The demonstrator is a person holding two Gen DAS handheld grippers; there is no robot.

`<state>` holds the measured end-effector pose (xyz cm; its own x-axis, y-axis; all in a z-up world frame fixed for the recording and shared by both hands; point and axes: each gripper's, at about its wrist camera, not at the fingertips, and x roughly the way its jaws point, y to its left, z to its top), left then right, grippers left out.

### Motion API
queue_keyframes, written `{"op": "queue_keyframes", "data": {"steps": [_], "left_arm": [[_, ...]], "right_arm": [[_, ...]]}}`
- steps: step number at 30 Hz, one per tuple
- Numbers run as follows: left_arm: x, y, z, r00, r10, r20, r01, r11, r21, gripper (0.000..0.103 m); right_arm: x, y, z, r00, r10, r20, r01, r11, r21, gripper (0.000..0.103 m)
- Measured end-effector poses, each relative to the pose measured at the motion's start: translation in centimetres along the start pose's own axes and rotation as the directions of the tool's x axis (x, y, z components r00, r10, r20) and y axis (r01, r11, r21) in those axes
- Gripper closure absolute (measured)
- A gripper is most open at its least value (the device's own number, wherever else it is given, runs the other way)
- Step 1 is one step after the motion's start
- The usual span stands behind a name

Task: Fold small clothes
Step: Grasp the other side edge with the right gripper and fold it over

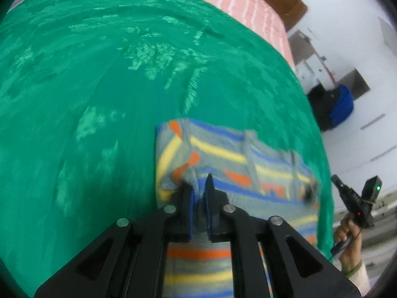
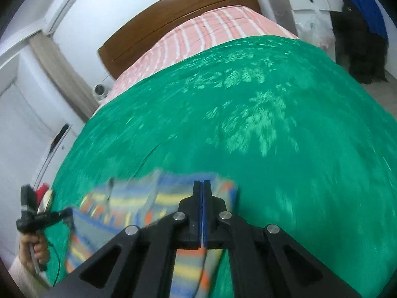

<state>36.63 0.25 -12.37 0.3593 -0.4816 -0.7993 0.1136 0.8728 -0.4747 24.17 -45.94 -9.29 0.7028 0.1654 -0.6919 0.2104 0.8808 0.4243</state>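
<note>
Left wrist view: a green bedspread covers the bed, broad and bare toward the far edge, where a pink striped sheet shows; the striped garment lies near the near right edge; the left gripper stands slightly parted, a fold of cloth between its fingers; right wrist view: the right gripper is clenched on the garment's corner; a wooden headboard stands beyond.
</note>
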Motion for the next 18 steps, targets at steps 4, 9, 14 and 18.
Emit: {"op": "queue_keyframes", "data": {"steps": [4,9,14,18], "left_arm": [[0.0,1.9,0.6,0.996,0.048,0.073,-0.042,0.996,-0.079,0.036],[-4.0,4.6,-2.6,0.990,0.039,0.134,-0.034,0.998,-0.043,0.028],[-7.5,6.5,-8.1,0.986,0.101,0.134,-0.107,0.993,0.040,0.028],[-9.3,7.5,-12.6,0.985,0.098,0.139,-0.105,0.994,0.037,0.027]], "right_arm": [[2.2,-1.6,0.6,1.000,-0.019,-0.022,0.021,0.996,0.092,0.086],[0.4,0.9,-1.1,0.991,0.050,-0.122,-0.065,0.990,-0.124,0.050],[0.7,3.7,-3.7,0.968,-0.038,-0.248,-0.061,0.923,-0.380,0.052],[2.8,4.8,-3.5,0.971,-0.101,-0.218,-0.008,0.894,-0.448,0.061]]}}
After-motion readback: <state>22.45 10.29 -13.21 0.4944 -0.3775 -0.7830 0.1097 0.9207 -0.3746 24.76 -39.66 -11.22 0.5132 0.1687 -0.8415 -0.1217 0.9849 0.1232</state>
